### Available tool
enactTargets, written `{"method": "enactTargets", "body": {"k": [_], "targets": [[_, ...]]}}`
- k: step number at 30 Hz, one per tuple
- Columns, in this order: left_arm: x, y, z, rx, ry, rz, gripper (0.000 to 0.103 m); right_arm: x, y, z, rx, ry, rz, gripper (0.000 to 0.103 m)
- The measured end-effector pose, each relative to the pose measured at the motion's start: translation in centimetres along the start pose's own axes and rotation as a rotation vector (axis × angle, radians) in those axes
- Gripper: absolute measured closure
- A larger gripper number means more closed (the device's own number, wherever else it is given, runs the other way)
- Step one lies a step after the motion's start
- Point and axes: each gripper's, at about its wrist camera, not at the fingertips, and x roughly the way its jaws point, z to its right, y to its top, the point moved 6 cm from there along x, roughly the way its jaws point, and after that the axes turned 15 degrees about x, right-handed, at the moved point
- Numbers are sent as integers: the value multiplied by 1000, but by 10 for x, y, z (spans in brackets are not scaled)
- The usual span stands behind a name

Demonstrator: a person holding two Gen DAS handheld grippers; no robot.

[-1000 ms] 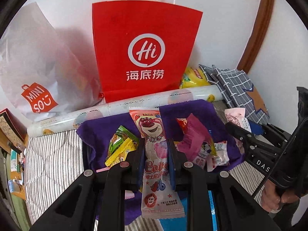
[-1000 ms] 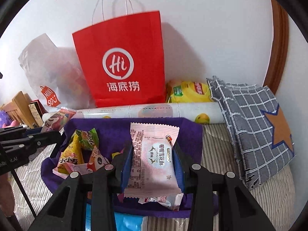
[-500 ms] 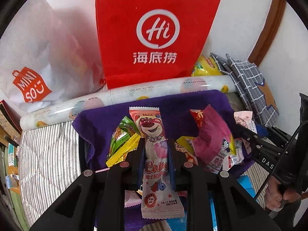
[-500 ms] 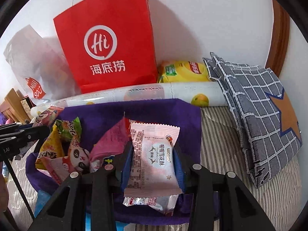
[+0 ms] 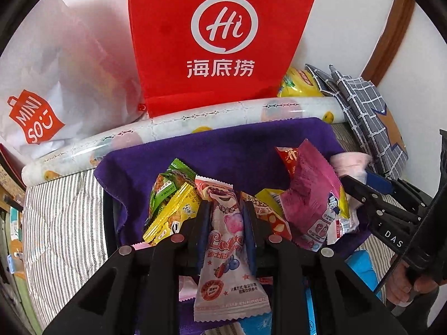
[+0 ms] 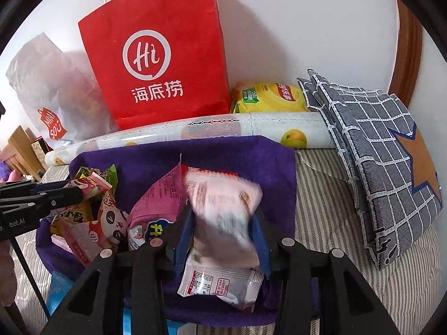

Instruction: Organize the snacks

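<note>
My left claw [image 5: 225,217] is clamped on a long pink bear wrapper [image 5: 227,254], which hangs over the purple cloth [image 5: 223,150] just ahead. My right claw [image 6: 223,223] has a pale pink packet [image 6: 223,209] between its pads; its jaws have just been easing apart, and the packet is blurred (I cannot tell if the pads still press it). Left of that claw lies a magenta bag [image 6: 156,203]; beyond the cloth stand a printed roll [image 6: 223,128] and a red bag [image 6: 156,55].
</note>
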Motion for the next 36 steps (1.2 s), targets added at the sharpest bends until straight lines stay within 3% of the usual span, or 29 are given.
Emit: {"method": "enactTargets", "body": {"k": [5, 10, 14, 22, 31, 36], "targets": [[2, 0, 1, 2, 4, -10, 74, -2, 1, 0, -2, -2, 7, 59], [-4, 1, 5, 9, 11, -6, 55, -8, 2, -1, 4, 1, 23, 49], [-14, 2, 5, 1, 22, 10, 48, -13, 2, -3, 3, 9, 25, 41], [-55, 2, 15, 7, 68, 73, 37, -38, 1, -20, -4, 23, 30, 40], [-97, -32, 31, -16, 85, 109, 34, -100, -18, -30, 3, -27, 68, 34], [-123, -49, 41, -37, 93, 152, 30, -137, -33, -26, 50, -14, 83, 33]]}}
